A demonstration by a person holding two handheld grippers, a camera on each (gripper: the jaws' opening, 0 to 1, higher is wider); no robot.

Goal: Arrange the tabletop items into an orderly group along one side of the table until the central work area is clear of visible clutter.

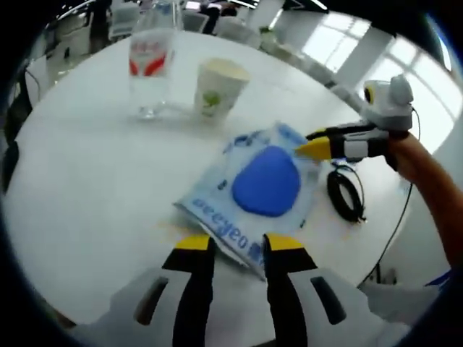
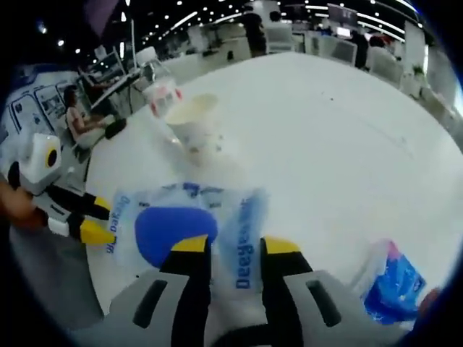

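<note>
Packet [image 1: 264,184] w/ blue pad inside lies flat mid-counter [image 1: 87,181], between my two grippers. Left gripper [image 1: 237,244] jaws spread, straddling its near edge, not clamped yet. Right gripper [image 2: 235,246] jaws also parted, packet edge running between them; I read this as lining up a two-sided pinch so the floppy plastic doesn't fold when moved. Paper cup [image 1: 219,87] & water bottle [image 1: 150,69] already stand close together near far edge. Black cable [image 1: 346,194] coiled just beside packet. Blue tissue pack [image 2: 391,285] near counter rim.
</note>
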